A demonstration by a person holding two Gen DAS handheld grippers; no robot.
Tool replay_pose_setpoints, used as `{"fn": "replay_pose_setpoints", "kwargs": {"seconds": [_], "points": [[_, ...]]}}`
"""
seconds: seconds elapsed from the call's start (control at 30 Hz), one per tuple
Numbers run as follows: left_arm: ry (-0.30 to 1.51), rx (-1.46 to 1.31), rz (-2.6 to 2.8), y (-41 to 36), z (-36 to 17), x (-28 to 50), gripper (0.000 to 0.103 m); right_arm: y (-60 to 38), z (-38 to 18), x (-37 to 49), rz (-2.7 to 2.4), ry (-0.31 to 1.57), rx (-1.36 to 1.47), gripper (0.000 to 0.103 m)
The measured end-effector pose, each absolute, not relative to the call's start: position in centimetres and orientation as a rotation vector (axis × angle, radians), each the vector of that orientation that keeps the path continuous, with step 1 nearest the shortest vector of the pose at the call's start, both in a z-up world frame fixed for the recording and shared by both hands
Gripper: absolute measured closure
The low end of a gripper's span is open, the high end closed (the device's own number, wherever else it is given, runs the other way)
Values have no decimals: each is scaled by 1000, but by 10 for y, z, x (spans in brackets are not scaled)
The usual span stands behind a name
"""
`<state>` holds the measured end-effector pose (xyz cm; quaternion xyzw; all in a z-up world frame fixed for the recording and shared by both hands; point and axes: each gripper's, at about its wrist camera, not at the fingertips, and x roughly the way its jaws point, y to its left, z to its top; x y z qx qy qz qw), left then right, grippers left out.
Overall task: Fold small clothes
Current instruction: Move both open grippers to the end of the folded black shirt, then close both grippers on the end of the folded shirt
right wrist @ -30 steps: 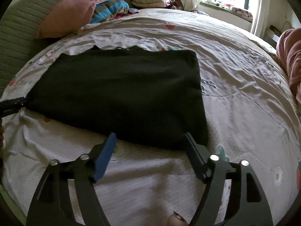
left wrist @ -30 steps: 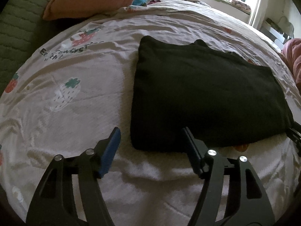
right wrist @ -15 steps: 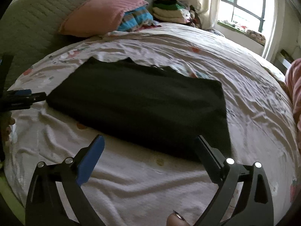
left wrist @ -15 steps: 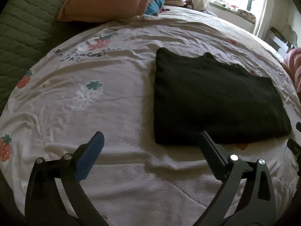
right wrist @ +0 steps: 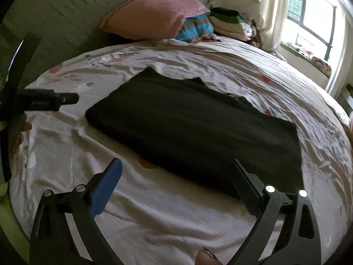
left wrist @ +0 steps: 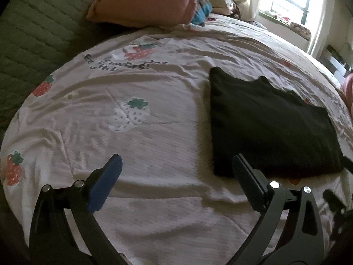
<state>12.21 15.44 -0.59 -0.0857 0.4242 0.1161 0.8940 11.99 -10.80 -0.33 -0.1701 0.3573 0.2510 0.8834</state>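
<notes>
A black garment (left wrist: 269, 123), folded into a flat rectangle, lies on the strawberry-print bedsheet (left wrist: 141, 137); it also shows in the right wrist view (right wrist: 198, 128). My left gripper (left wrist: 176, 163) is open and empty, held above the sheet to the left of the garment's near-left corner. My right gripper (right wrist: 175, 167) is open and empty, held above the sheet just in front of the garment's near edge. The left gripper's fingers (right wrist: 53, 99) show at the left edge of the right wrist view.
A pink pillow (left wrist: 145, 2) leans on a green quilted headboard (left wrist: 37, 28) at the far side. Stacked folded clothes (right wrist: 229, 22) sit beside it near the window (right wrist: 308, 19). A pink cloth (left wrist: 348, 90) lies at the right edge of the bed.
Both grippers have opened wider and drawn back from the garment's near edge. The left one has moved off to the left. The garment stays flat on the bed.
</notes>
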Motion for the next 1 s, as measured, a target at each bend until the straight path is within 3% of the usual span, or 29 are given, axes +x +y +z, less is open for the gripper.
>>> {"fn": "replay_pose_setpoints", "kwargs": {"seconds": [1.0], "points": [[924,-143,258,174,4,215,10,23,-69,150,572,651,-745,7]]}}
